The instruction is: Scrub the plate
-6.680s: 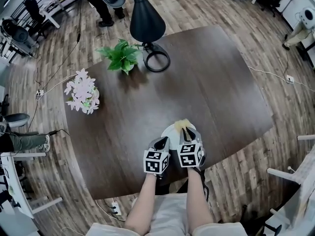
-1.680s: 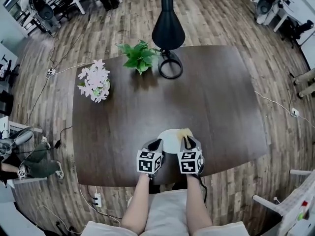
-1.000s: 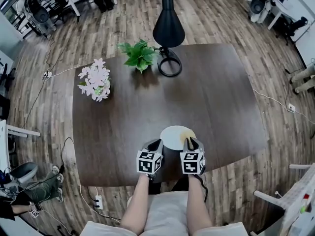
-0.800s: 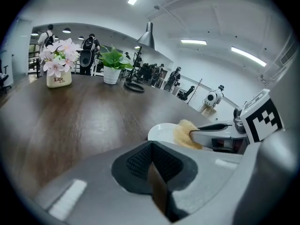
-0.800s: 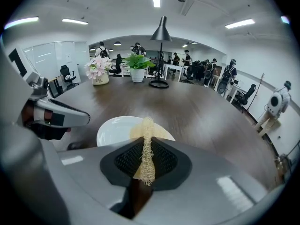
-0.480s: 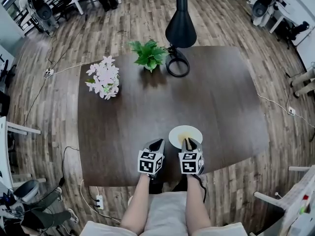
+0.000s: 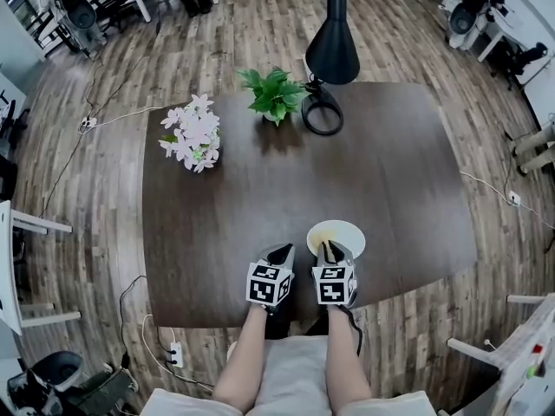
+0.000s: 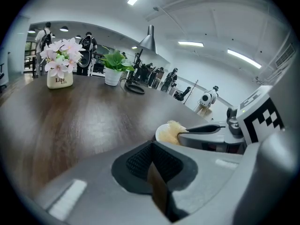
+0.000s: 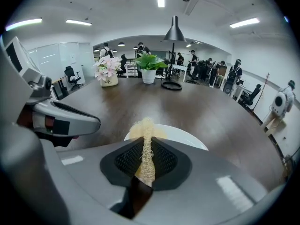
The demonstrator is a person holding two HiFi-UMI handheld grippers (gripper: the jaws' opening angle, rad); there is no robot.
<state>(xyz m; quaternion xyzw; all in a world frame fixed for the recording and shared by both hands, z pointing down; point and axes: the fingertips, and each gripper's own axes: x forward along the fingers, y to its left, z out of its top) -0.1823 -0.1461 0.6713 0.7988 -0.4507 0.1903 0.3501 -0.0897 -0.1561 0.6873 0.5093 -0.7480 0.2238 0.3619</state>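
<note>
Plate (image 7: 336,237) lies on the table (image 7: 260,206) close to my edge, within easy reach. My right gripper (image 9: 146,157) is clamped on a straw-coloured scrubber (image 9: 146,128), whose tuft pokes past the jaws over the plate's near-left rim; I judge it is held that way so the fibres, not the jaws, rub the plate. My left gripper (image 8: 152,167), jaws pressed together on nothing, sits just left of the plate and apart from it, probably ready to steady it if it slides. Well beyond the plate, flowers (image 7: 195,141) stand to the left. Farther off, a plant (image 7: 276,94) and a lamp (image 7: 334,50) stand at the far edge.
</note>
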